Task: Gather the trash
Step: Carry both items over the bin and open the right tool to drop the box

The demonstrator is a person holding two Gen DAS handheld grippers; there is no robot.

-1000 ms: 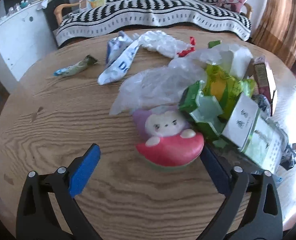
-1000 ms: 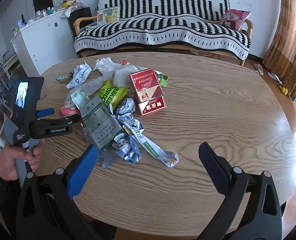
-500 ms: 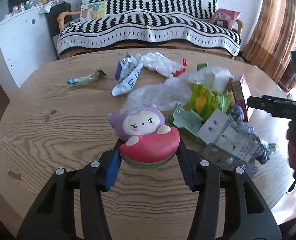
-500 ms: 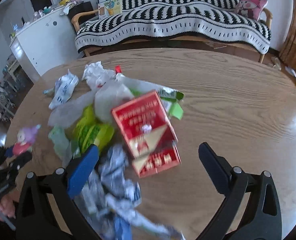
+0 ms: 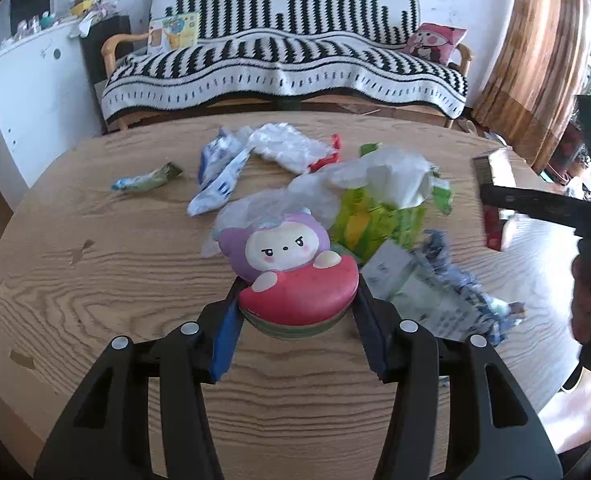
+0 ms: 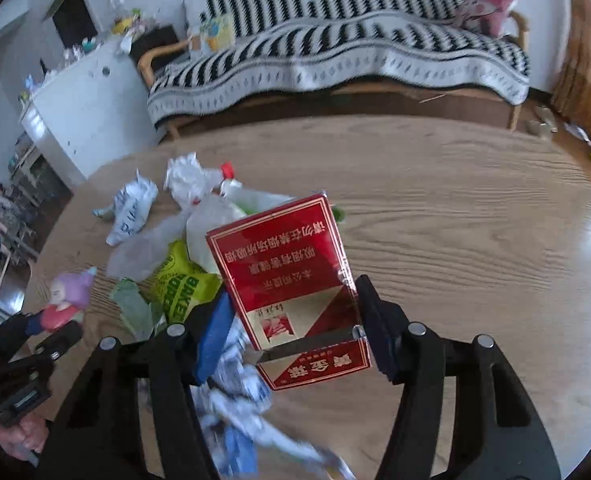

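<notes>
The trash (image 5: 379,184), a loose heap of wrappers and crumpled plastic bags, lies on the round wooden table (image 5: 115,280), spread from its middle toward the far edge. At the heap's near side the left gripper (image 5: 297,312) is clamped on a squishy doll (image 5: 291,268) with a purple hood and a red watermelon-slice base, its blue pads pressing both flanks of the base. The right gripper (image 6: 291,320) has a red cigarette pack (image 6: 283,264) between its jaws, which are closing and meet the pack's sides; the pack is tilted above the green snack bag (image 6: 183,288) and blue-white wrappers (image 6: 235,392). Behind the table stands a sofa under a striped blanket (image 5: 287,64).
</notes>
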